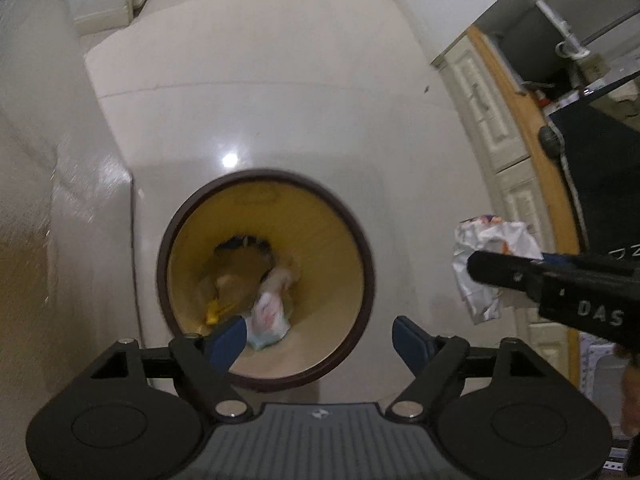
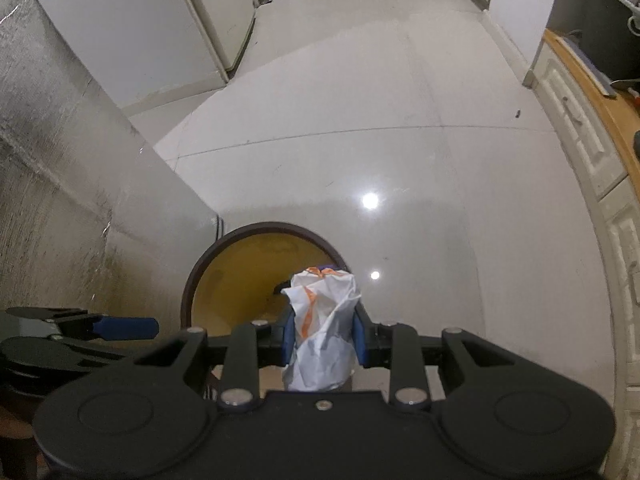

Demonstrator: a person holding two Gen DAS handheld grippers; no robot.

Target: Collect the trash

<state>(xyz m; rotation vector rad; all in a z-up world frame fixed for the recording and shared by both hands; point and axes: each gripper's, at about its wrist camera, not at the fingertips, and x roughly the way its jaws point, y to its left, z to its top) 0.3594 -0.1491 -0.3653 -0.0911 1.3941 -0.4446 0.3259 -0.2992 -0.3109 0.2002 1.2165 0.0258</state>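
Note:
A round bin [image 1: 320, 236] with a dark rim and yellow inside stands on the floor right below my left gripper [image 1: 318, 328]. That gripper is open with nothing between its blue pads. Inside the bin lie a blurred white wrapper [image 1: 268, 316], brown paper [image 1: 232, 276] and a yellow scrap [image 1: 214, 312]. My right gripper [image 2: 322, 332] is shut on a crumpled white paper wrapper [image 2: 324, 312] with orange print, held just over the near right rim of the bin [image 2: 256, 229]. The left gripper's blue finger [image 2: 128, 328] shows at the left of the right wrist view.
A shiny metal-faced wall [image 2: 80, 200] runs close along the bin's left side. Cream cabinet fronts [image 2: 580, 140] under a wooden counter [image 1: 532, 128] line the right. A white appliance [image 2: 208, 20] stands farther back on the left. Glossy pale tiles [image 2: 360, 120] stretch ahead.

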